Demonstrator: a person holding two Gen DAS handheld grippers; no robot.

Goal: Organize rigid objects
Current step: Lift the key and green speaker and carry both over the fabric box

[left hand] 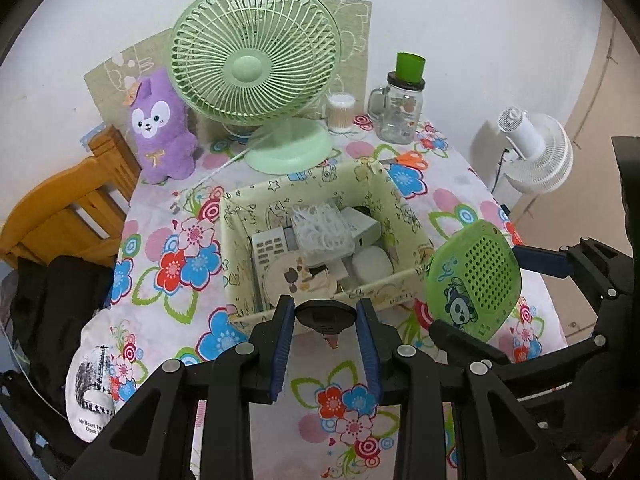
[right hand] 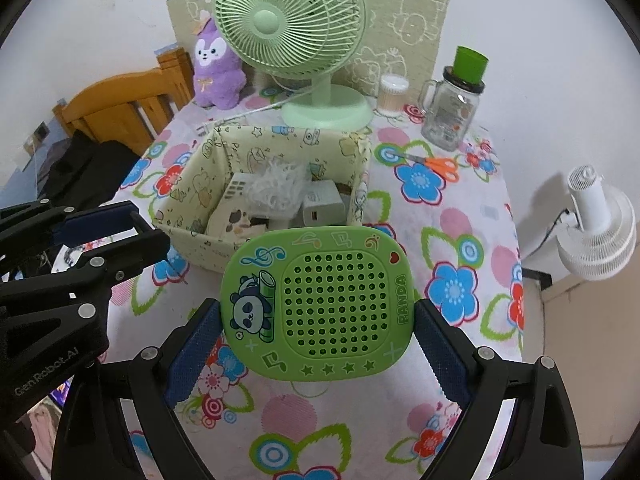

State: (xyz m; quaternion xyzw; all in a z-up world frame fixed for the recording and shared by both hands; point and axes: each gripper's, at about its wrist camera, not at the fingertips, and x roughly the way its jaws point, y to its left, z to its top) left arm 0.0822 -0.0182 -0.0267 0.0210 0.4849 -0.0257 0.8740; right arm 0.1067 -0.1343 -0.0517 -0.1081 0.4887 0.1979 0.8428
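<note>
Our right gripper (right hand: 318, 336) clamps the green speaker (right hand: 316, 304) by its sides, above the tablecloth (right hand: 452, 208) just before the box (right hand: 256, 142). Our left gripper (left hand: 326, 340) pinches a small black piece (left hand: 325, 316) at the box's near wall.

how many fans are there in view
2. A green desk fan stands on the table behind the fabric storage box, beside the purple plush toy. A white fan sits off the table to the right, by the wall. None seem hidden.
</note>
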